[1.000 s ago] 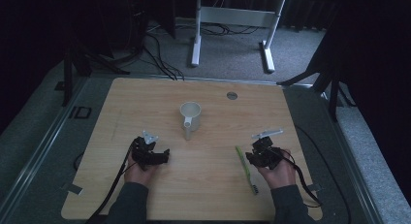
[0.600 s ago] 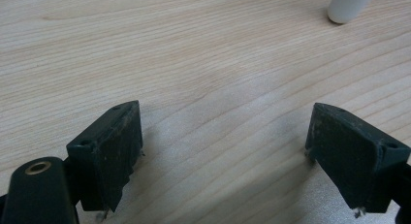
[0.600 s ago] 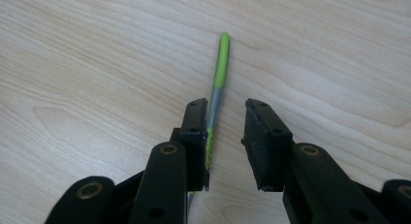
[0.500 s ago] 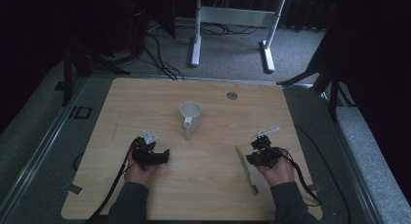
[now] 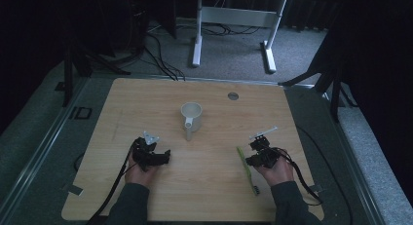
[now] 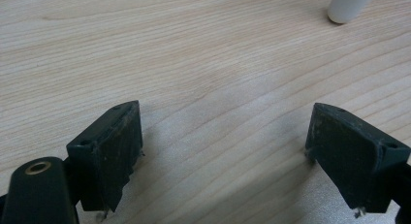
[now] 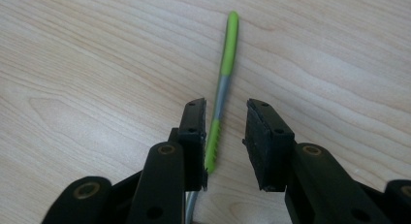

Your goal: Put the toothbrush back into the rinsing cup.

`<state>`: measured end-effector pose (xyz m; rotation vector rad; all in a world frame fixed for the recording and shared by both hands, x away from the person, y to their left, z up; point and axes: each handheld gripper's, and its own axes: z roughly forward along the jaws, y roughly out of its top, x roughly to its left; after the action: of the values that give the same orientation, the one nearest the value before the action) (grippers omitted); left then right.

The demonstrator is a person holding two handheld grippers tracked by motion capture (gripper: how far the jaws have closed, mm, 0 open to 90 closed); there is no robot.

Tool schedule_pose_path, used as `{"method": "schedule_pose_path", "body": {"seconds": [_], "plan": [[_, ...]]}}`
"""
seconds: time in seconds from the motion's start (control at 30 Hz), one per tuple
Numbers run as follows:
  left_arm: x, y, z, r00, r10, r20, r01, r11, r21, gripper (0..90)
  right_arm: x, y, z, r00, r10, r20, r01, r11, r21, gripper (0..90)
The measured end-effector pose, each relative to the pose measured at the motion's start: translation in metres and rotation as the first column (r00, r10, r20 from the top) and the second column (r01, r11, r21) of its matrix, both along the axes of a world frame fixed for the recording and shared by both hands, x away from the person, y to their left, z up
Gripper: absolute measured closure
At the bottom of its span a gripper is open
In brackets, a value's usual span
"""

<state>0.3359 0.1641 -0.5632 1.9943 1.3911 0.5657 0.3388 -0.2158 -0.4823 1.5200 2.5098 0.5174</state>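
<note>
A green and grey toothbrush lies flat on the wooden table at the front right. My right gripper hovers low over it, open, jaws a narrow gap apart. In the right gripper view the toothbrush runs up from between the jaws of the right gripper, its bristled part close to the left jaw, not clamped. My left gripper rests at the front left, jaws wide open. The left gripper has only bare wood between its jaws.
A white mug stands at the table's middle, its handle pointing toward the person; the handle's end shows in the left gripper view. A round grommet sits near the far edge. Cables trail from both grippers.
My right gripper has shifted slightly left and closer over the toothbrush. The left gripper and the mug have not moved.
</note>
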Motion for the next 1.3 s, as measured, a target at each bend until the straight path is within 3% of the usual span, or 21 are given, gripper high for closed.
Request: {"method": "schedule_pose_path", "body": {"seconds": [0.9, 1.3], "plan": [[0.0, 0.0, 0.0, 1.0, 0.0, 0.001, 0.0, 1.0, 0.0, 14.0, 0.001, 0.009, -0.022, 0.9958, 0.008, -0.091, -0.015, 0.9972, -0.073, 72.5], [0.0, 0.0, 0.0, 1.0, 0.0, 0.001, 0.0, 1.0, 0.0, 14.0, 0.0, 0.006, -0.03, 0.9909, 0.012, -0.134, -0.022, 0.9968, -0.077, 73.7]]}}
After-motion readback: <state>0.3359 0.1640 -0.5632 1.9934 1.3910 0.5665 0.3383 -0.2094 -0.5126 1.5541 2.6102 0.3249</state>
